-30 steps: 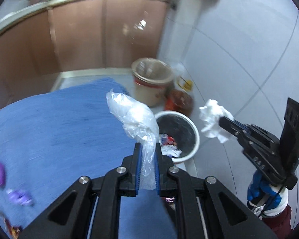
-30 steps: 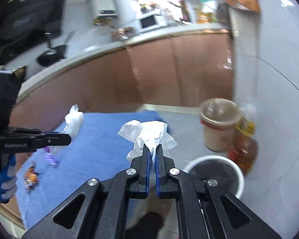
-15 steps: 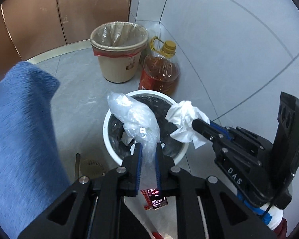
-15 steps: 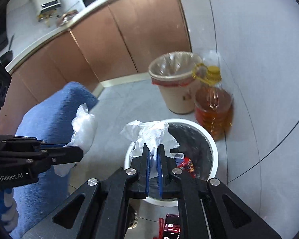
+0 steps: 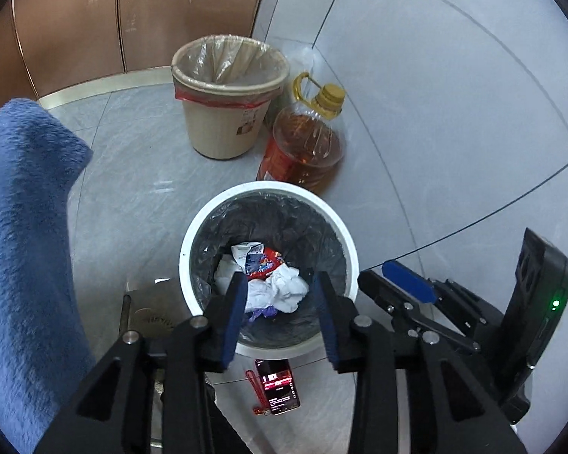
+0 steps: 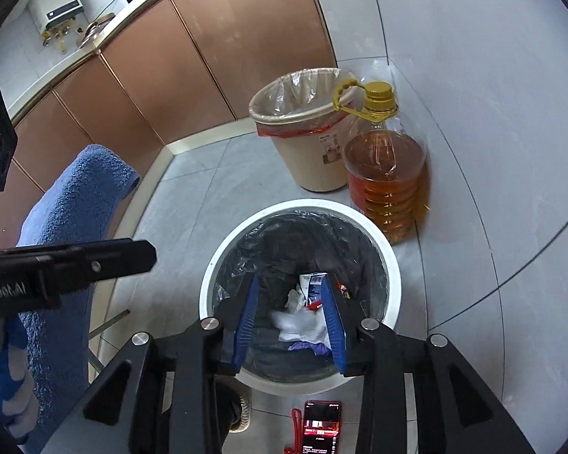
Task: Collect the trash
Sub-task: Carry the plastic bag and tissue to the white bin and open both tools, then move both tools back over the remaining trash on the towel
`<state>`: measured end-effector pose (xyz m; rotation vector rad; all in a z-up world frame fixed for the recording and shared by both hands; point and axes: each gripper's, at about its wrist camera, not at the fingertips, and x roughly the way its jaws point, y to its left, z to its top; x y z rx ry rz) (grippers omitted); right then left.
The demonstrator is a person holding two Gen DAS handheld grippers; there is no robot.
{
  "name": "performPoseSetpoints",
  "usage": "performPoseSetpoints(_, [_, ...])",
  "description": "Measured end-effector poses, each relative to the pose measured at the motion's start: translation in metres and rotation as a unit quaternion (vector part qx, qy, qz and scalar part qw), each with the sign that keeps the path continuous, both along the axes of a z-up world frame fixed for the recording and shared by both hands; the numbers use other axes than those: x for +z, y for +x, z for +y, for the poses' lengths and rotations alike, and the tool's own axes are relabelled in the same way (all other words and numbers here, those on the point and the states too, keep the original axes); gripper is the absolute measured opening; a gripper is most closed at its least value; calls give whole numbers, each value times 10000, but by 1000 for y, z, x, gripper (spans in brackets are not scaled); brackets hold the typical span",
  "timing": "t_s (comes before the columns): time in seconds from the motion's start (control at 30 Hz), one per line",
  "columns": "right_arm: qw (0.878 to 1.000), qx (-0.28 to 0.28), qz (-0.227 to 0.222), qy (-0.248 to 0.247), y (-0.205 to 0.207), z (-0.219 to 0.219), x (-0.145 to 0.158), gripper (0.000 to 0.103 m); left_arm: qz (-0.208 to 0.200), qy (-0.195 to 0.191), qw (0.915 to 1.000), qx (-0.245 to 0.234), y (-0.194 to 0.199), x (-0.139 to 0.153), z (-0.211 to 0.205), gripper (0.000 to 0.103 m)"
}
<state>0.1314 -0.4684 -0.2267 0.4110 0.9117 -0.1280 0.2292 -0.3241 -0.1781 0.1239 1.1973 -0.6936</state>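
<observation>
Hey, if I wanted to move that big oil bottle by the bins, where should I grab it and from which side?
Take the oil bottle by the yellow handle looped off its neck, coming down from above. The bottle stands upright, its body is probably too wide for these fingers, and the tan bin and wall crowd its sides. The top is open, and so are both grippers.

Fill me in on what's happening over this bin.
A person holds two handheld grippers over the white bin with the dark liner. The left gripper and right gripper are both open and empty. Crumpled tissue and a red wrapper lie inside the bin. A beige bin, an oil bottle and a phone sit on the floor nearby.
</observation>
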Motion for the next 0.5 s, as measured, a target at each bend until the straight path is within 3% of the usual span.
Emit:
performPoseSetpoints(0.27, [9990,154,-298,-285,-15,28,46,36,-840,-312,9959,142,-36,62,39,35])
performPoseSetpoints(0.5, [9940,418,-850,-546,-34,67,110,37,-1321,-442,9897,332,-69,119,91,35])
